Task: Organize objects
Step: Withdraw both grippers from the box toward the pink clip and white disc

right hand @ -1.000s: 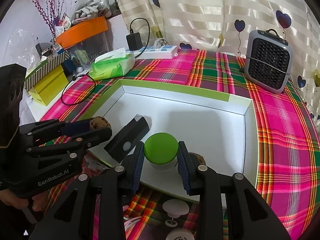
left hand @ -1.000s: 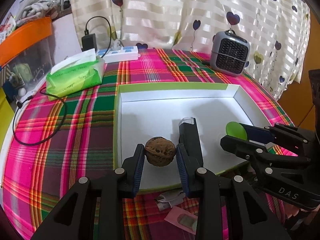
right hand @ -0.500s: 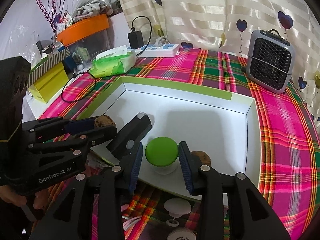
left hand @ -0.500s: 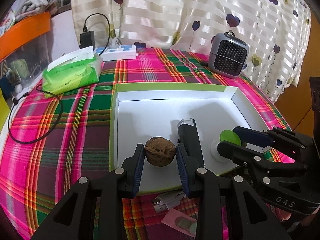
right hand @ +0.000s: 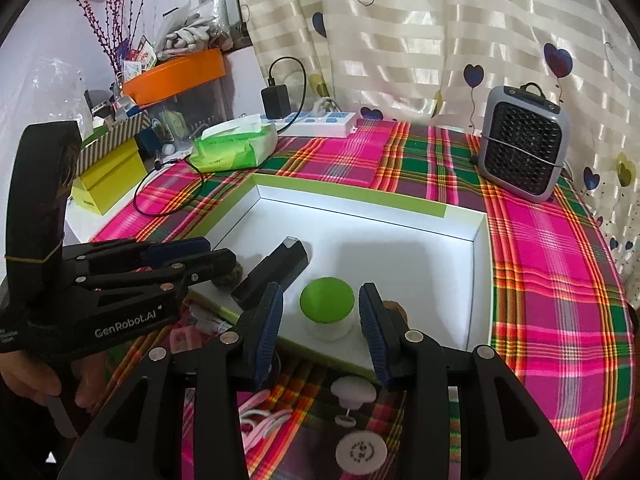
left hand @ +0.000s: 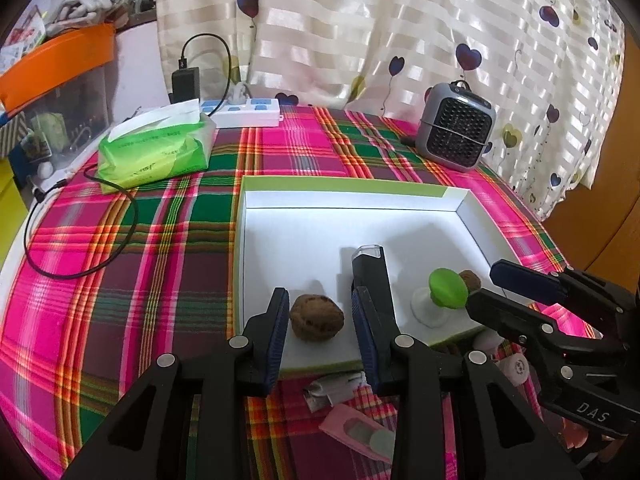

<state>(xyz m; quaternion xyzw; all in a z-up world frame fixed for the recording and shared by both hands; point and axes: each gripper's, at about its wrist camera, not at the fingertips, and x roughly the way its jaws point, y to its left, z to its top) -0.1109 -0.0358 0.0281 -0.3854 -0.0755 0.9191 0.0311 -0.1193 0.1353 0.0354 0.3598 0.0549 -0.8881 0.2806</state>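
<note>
We had set the walnut point(left hand: 317, 319) and green-capped piece point(right hand: 327, 300) in the tray point(left hand: 400, 193); both jaws stood apart, the right just opened; small items point(right hand: 353, 390) remained outside.

Lived-in room of a home, not a lab or shop. At twelve o'clock, cream striped satin curtain point(right hand: 420, 40) printed with heart balloons; below it, round table under a pink-and-green plaid cloth point(right hand: 540, 280). Toward ten o'clock, green soft pack of tissues point(left hand: 154, 152) beside a white power strip point(left hand: 248, 114) with a black charger plugged in. At two o'clock, small grey desk heater point(right hand: 524, 144). Far left, cluttered shelf with an orange-lidded storage bin point(right hand: 176, 76) and dried purple twigs point(right hand: 106, 28).
</note>
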